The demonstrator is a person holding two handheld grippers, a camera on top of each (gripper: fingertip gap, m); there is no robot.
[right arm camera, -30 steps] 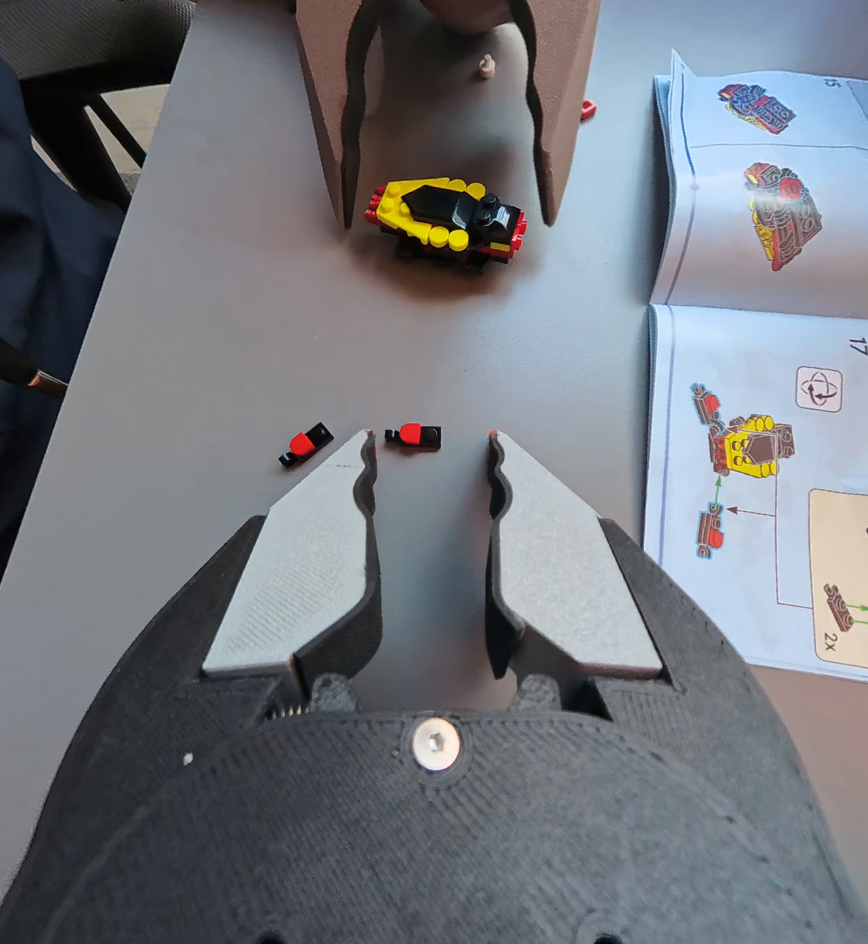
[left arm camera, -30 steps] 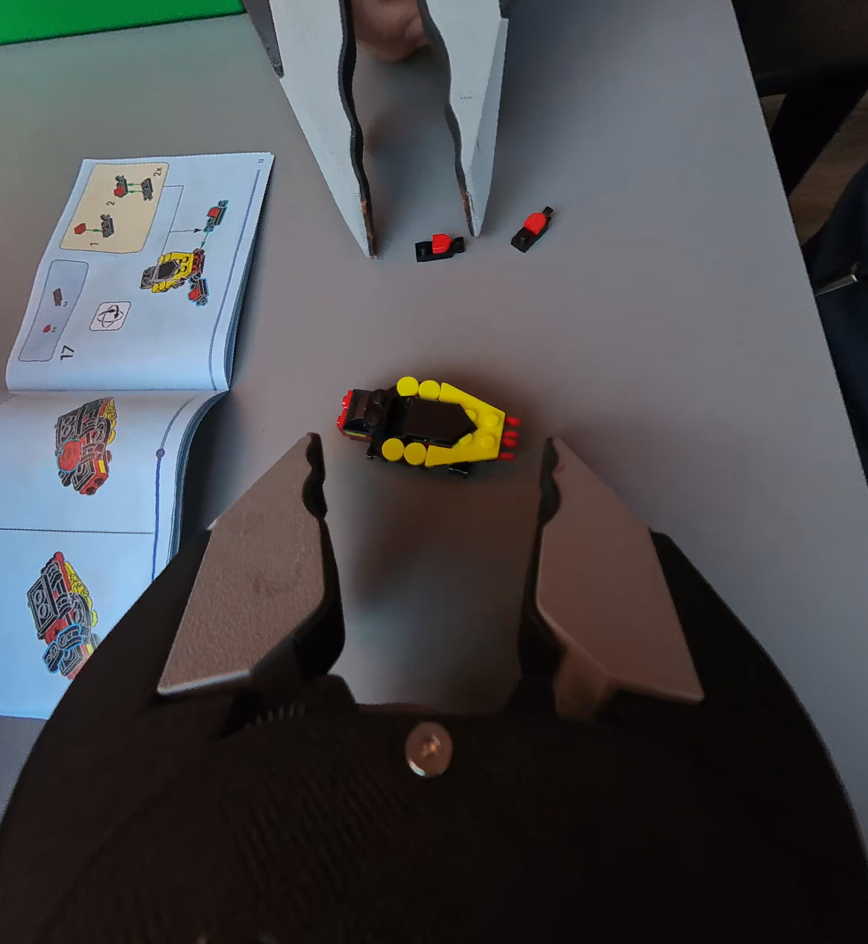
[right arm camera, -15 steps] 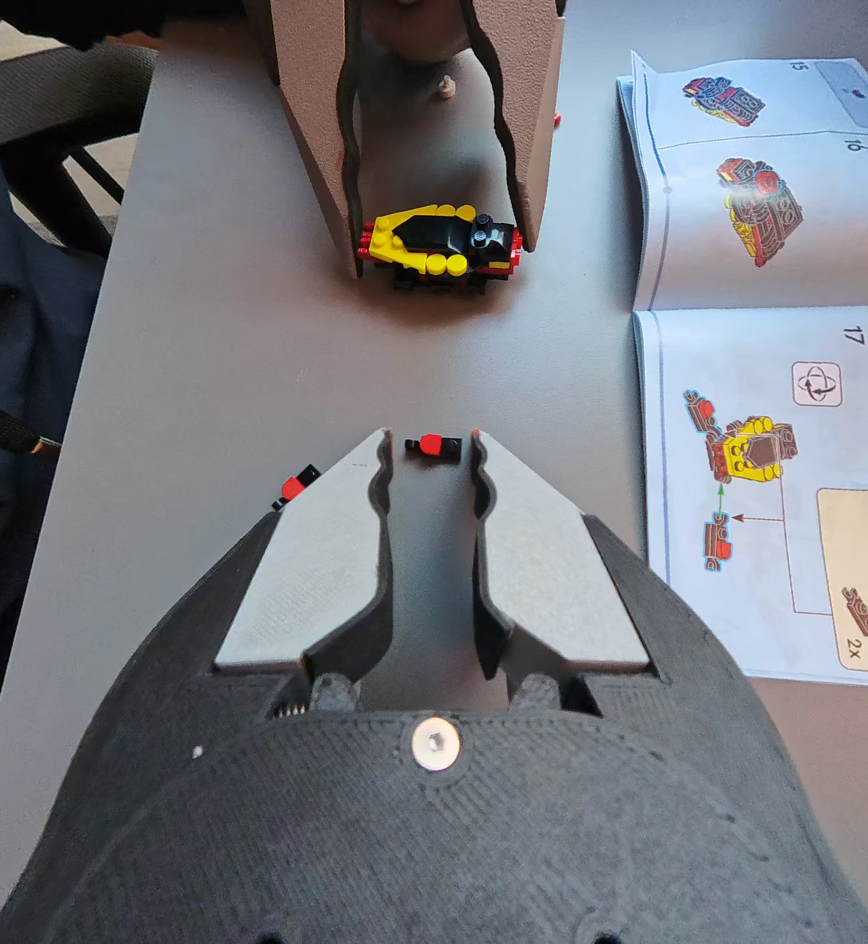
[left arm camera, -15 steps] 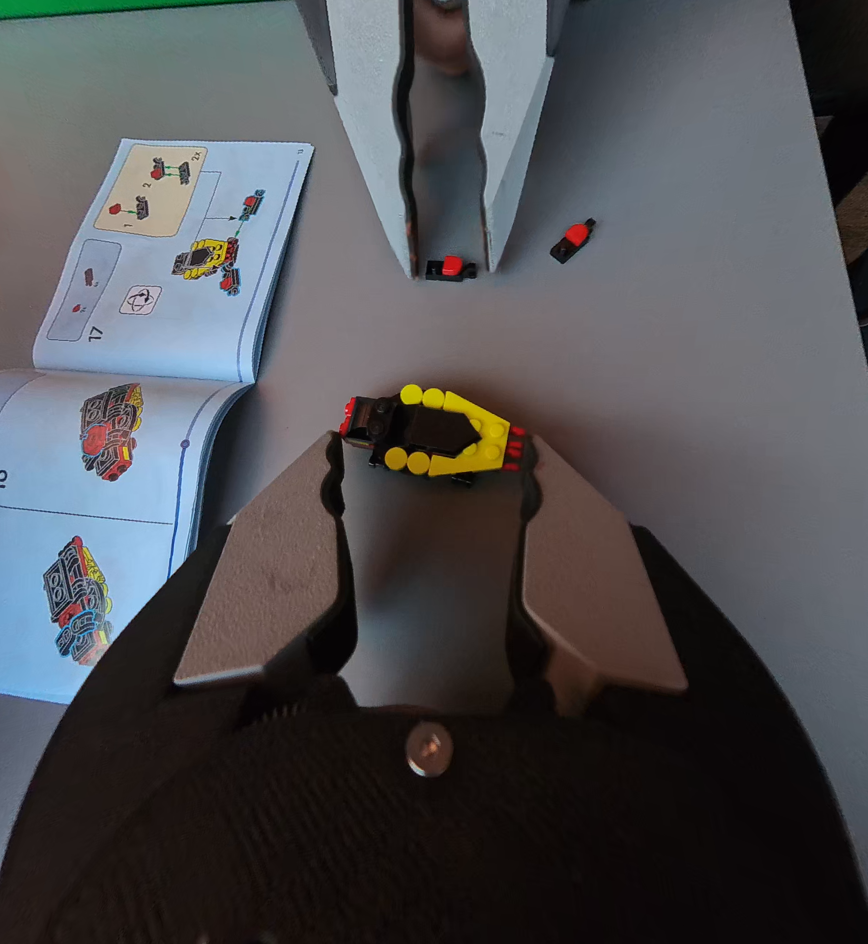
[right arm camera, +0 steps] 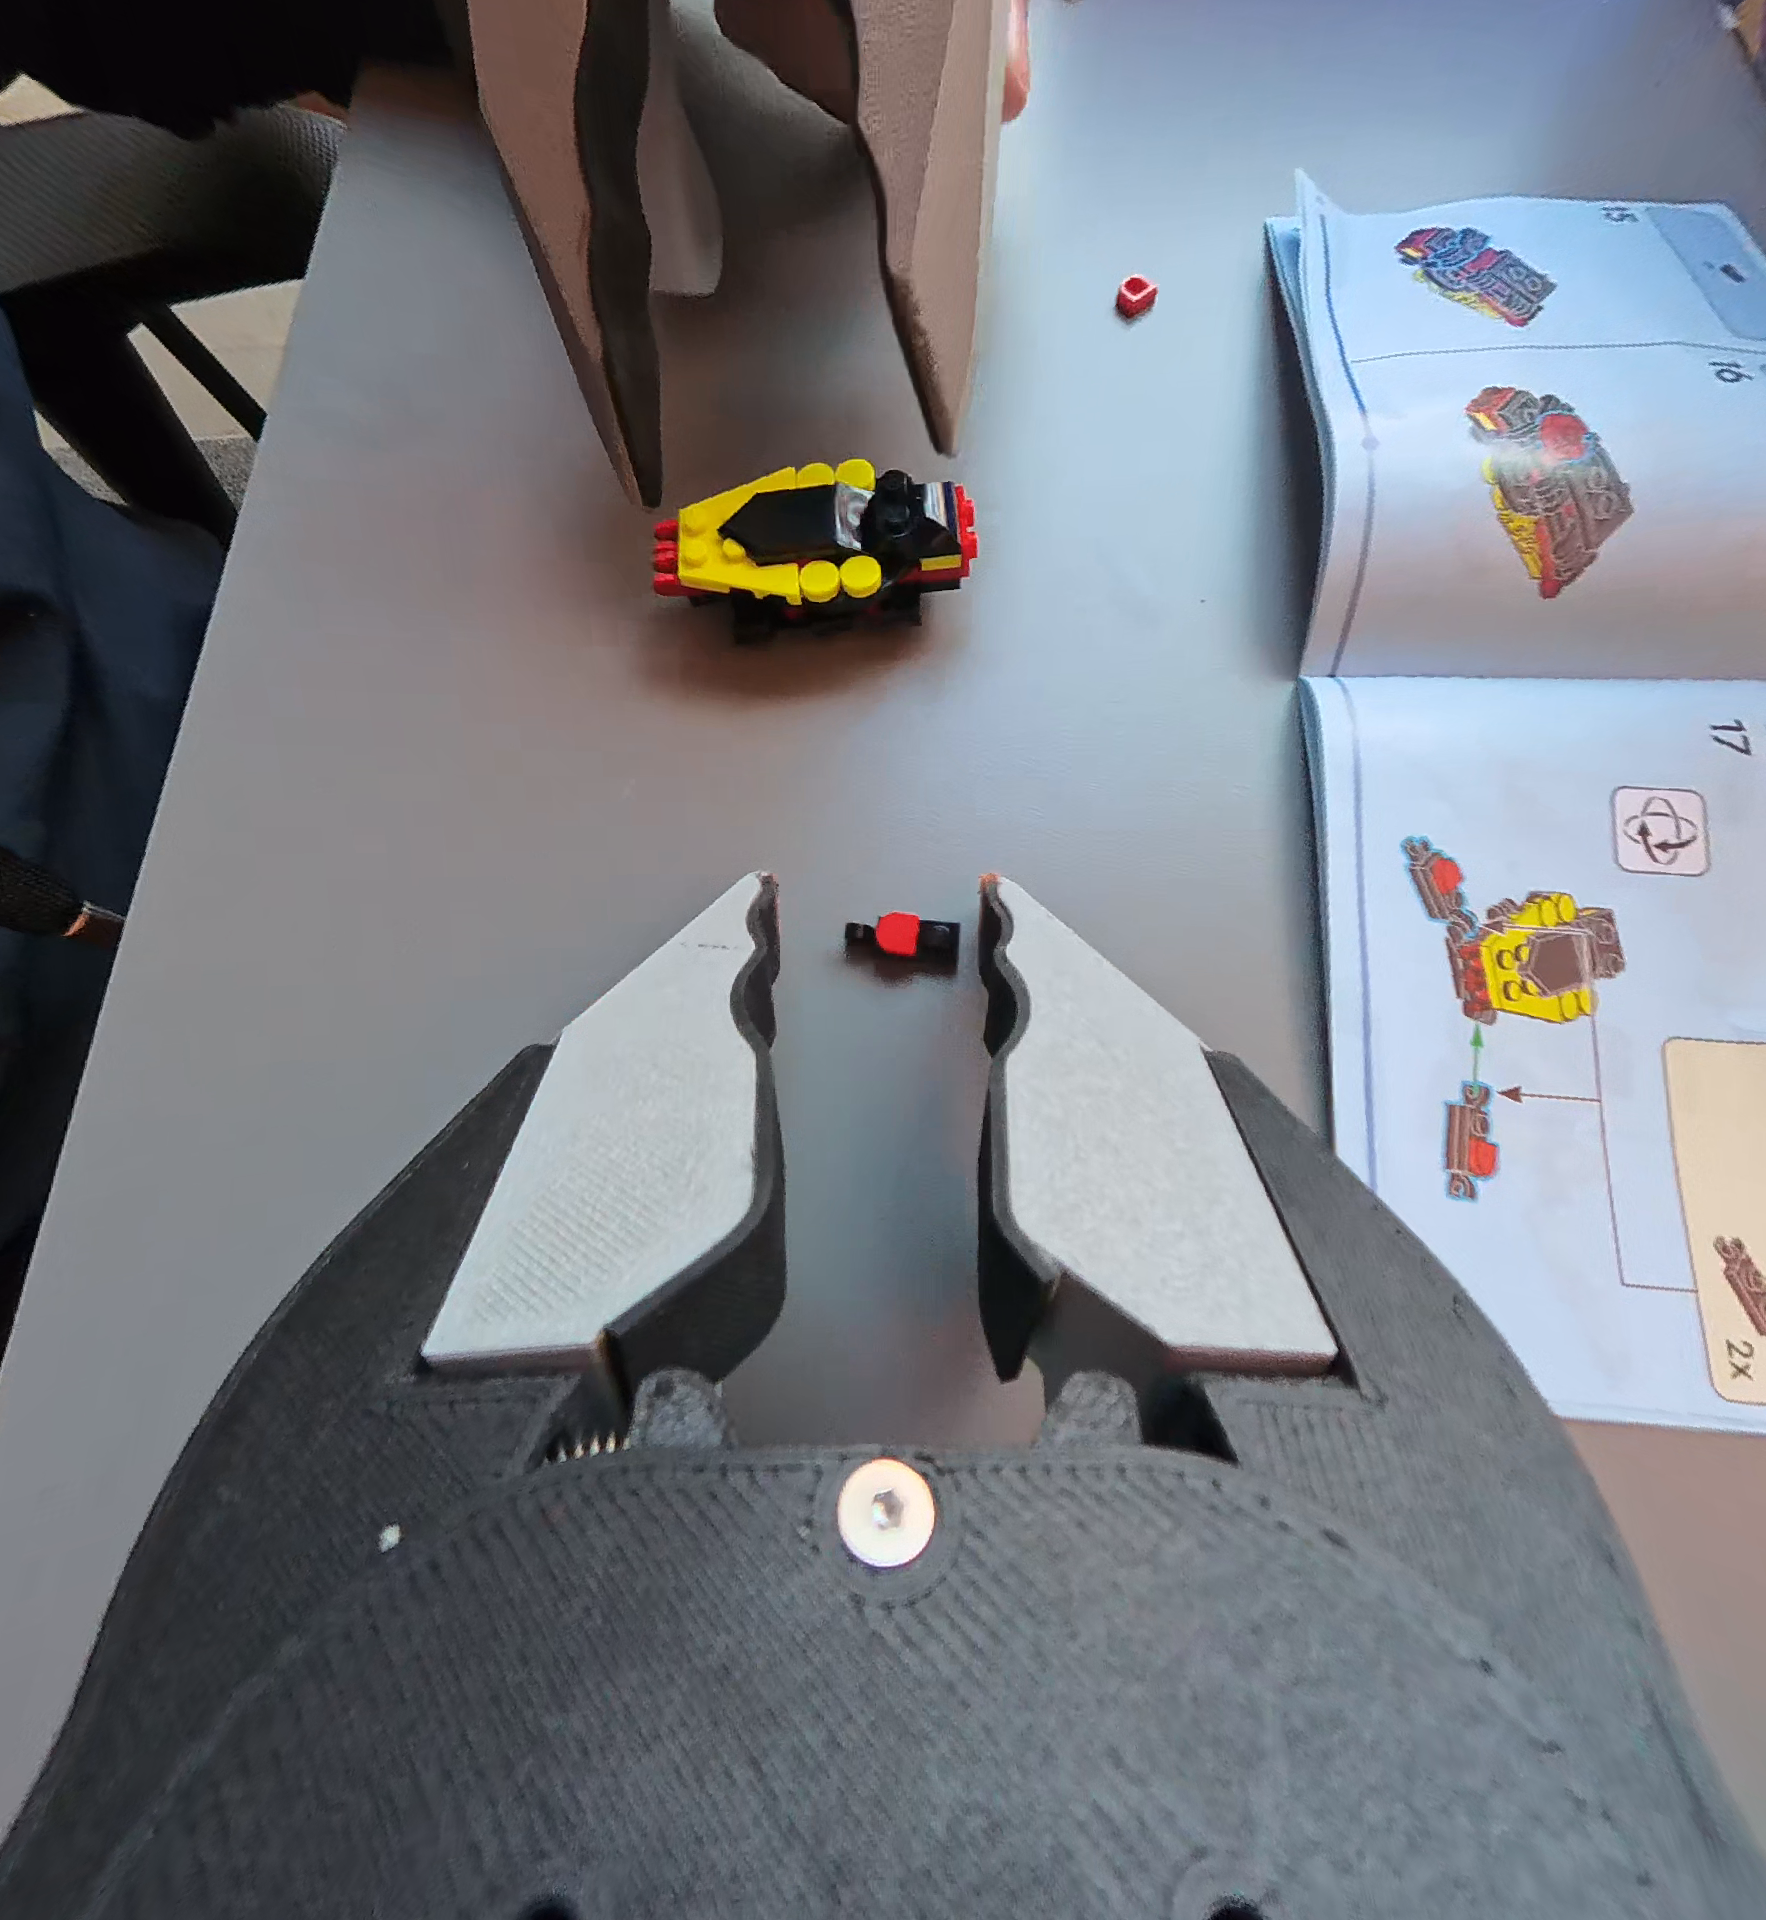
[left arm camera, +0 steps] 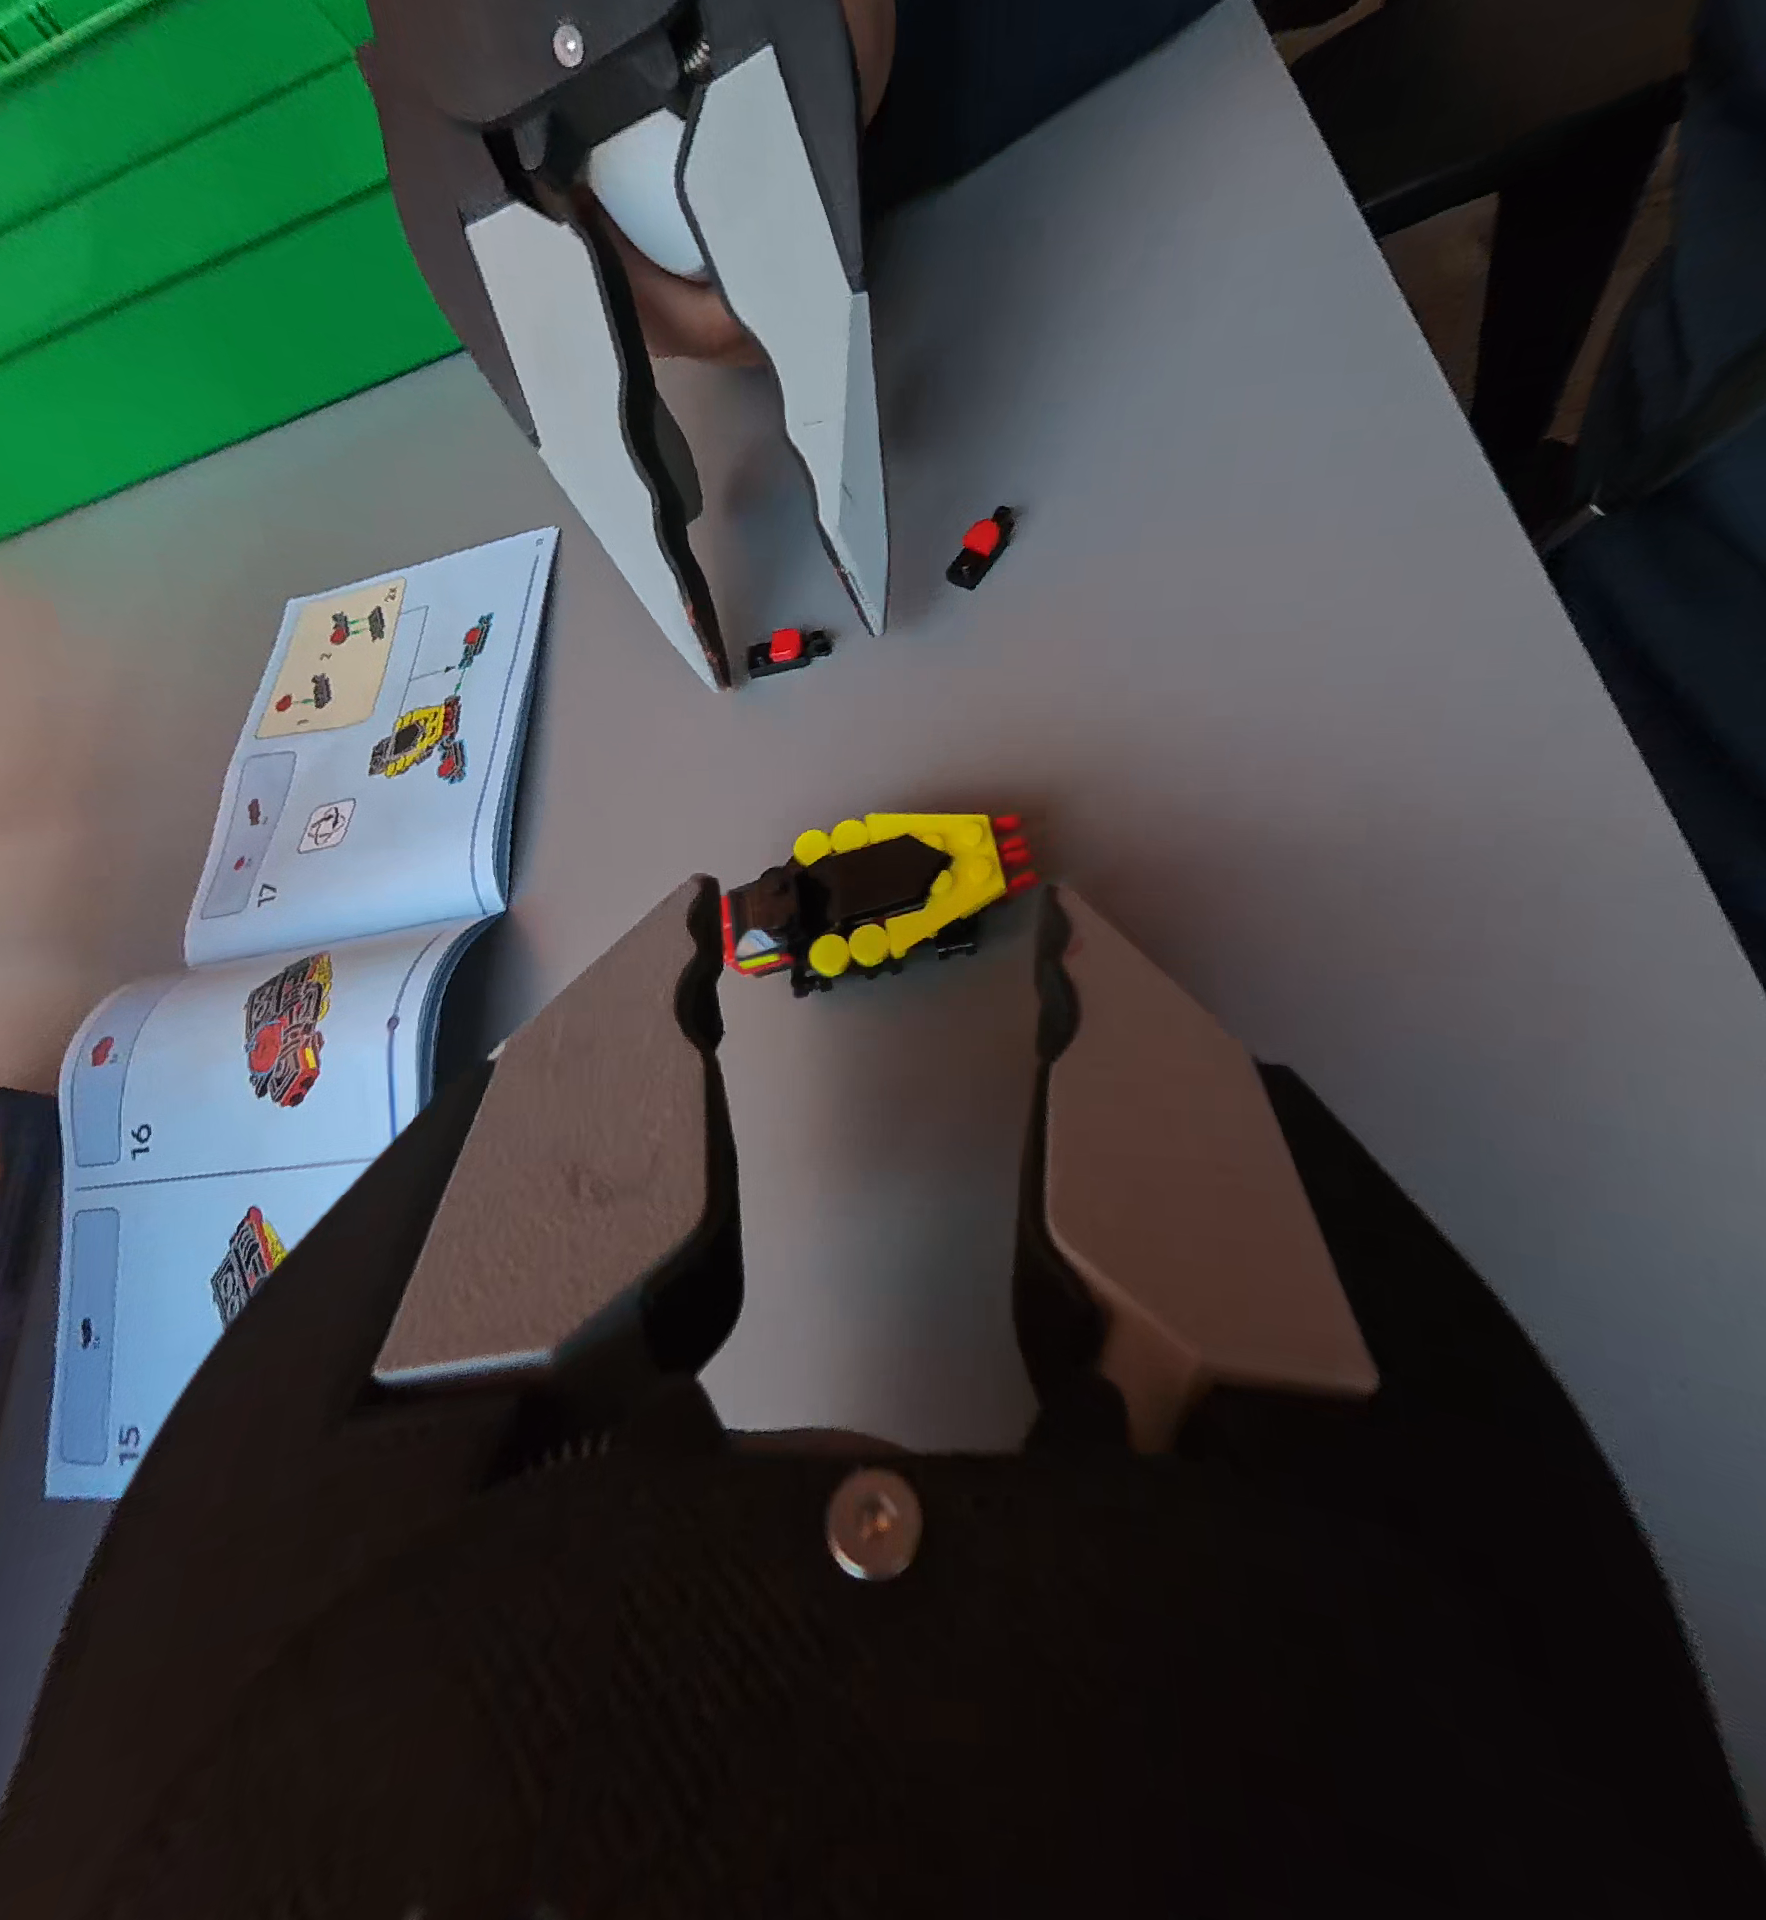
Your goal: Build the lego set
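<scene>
Two tongs are over the grey bench [left arm camera: 1274, 727], both spread and pinching nothing. Left tongs [left arm camera: 874, 894] flank the yellow, black and red lego model [left arm camera: 884, 899], which rests on the bench just beyond the fingertips (contact cannot be confirmed). Right tongs [right arm camera: 879, 883] straddle a small black-and-red lego sub-assembly [right arm camera: 900, 935] lying flat between the tips, untouched. A second identical sub-assembly [left arm camera: 981, 545] lies apart, beside them. One loose red stud [right arm camera: 1134, 294] sits near the open instruction booklet [right arm camera: 1544, 935].
</scene>
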